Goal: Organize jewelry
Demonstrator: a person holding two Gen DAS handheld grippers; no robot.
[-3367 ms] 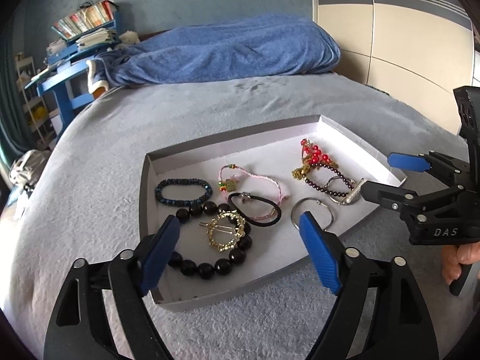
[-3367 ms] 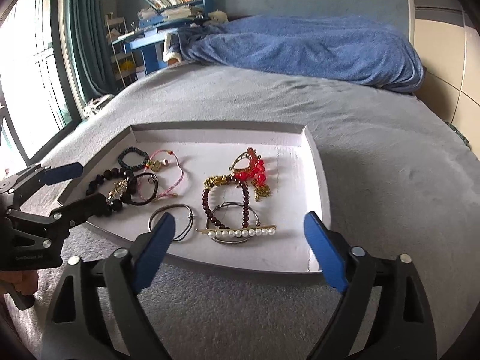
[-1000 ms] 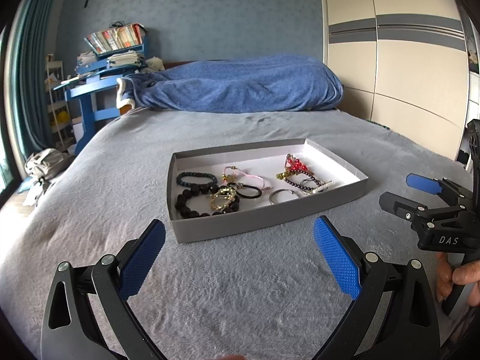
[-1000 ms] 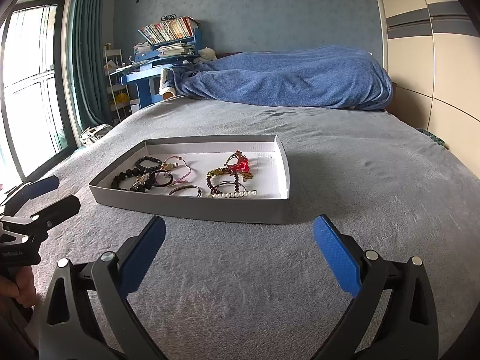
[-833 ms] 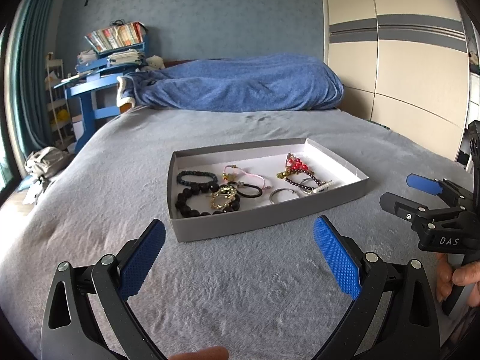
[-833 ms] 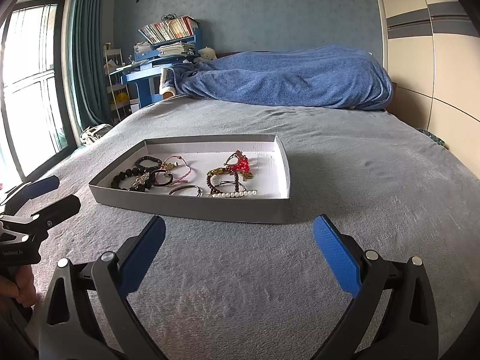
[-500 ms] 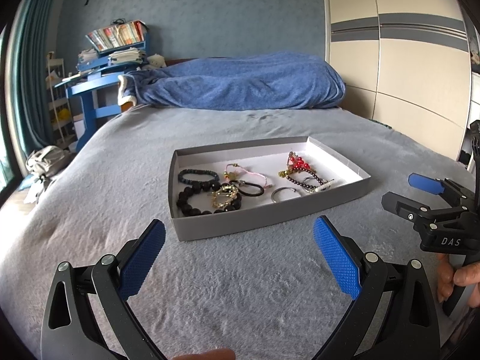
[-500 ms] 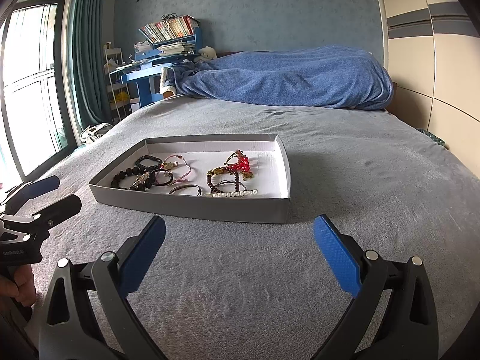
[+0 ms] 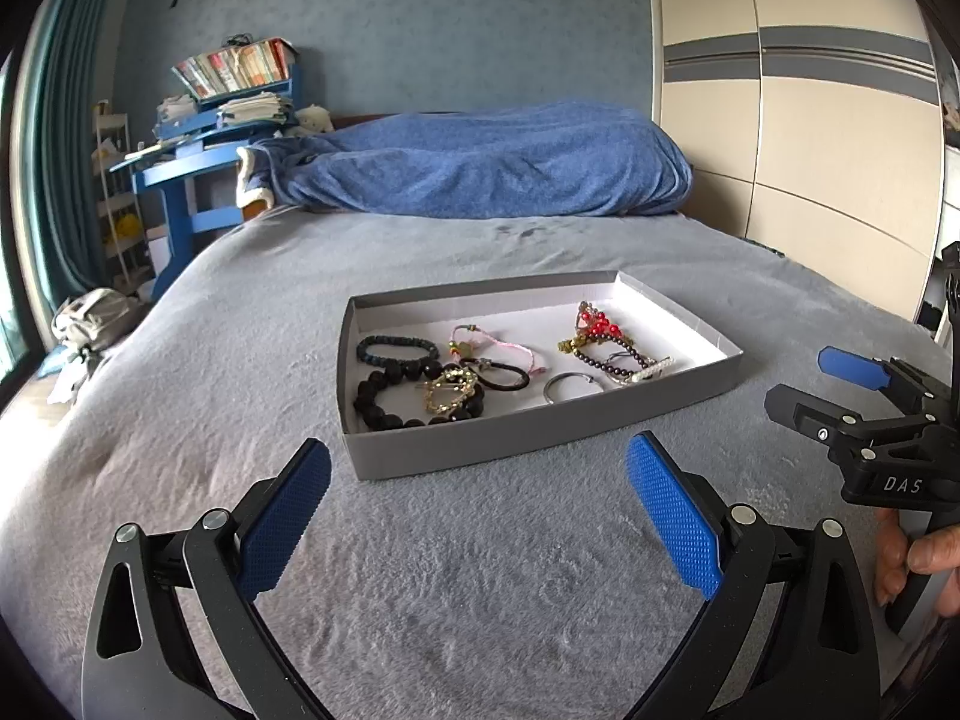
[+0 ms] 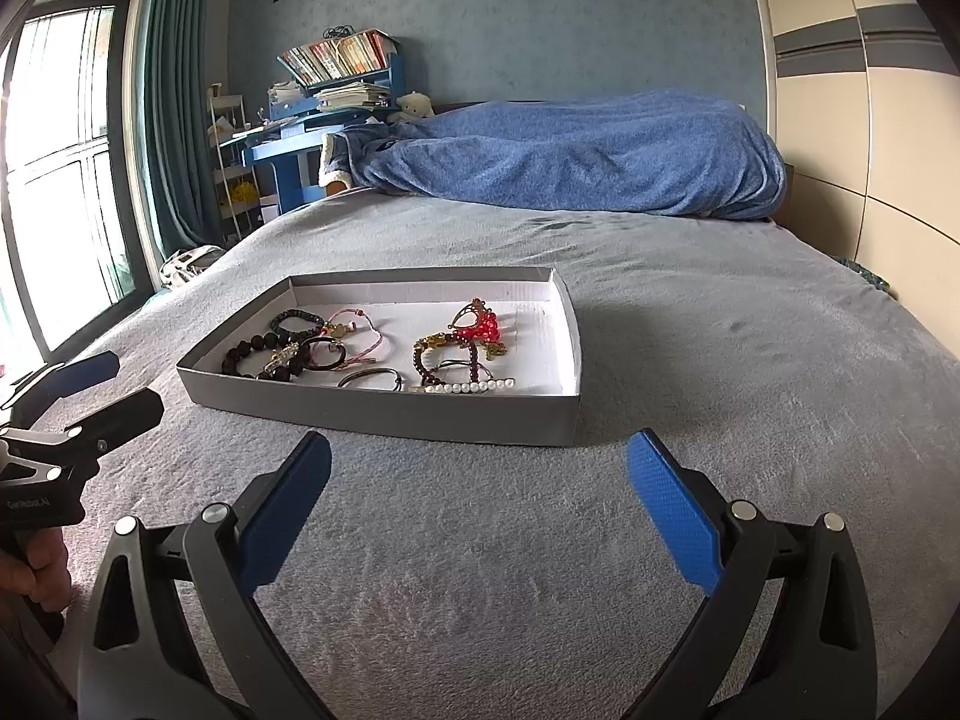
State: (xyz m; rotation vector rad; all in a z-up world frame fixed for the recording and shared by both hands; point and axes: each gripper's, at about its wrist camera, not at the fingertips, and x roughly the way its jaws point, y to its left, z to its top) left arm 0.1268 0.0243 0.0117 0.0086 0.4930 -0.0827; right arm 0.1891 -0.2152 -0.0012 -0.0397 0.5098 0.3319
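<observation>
A shallow grey box (image 9: 510,444) (image 10: 384,408) with a white inside lies on the grey bed cover. It holds several pieces of jewelry: a black bead bracelet (image 9: 390,402), a gold hair clip (image 9: 450,390), a black hair tie (image 9: 504,375), a pink cord bracelet (image 9: 498,348), a silver ring (image 9: 570,387), red bead pieces (image 9: 600,324) and a pearl clip (image 10: 474,386). My left gripper (image 9: 480,510) is open and empty, short of the box. My right gripper (image 10: 480,510) is open and empty, also short of it. Each gripper shows in the other's view, the right one (image 9: 834,384) and the left one (image 10: 102,390).
A blue blanket (image 9: 480,168) is heaped at the far end of the bed. A blue desk with books (image 9: 204,138) and a white rack stand at the back left. Wardrobe doors (image 9: 810,138) line the right side. A window (image 10: 60,150) is on the left.
Both grippers have pulled back from over the box to a low position in front of it and have held almost still for the last second. Both stay open.
</observation>
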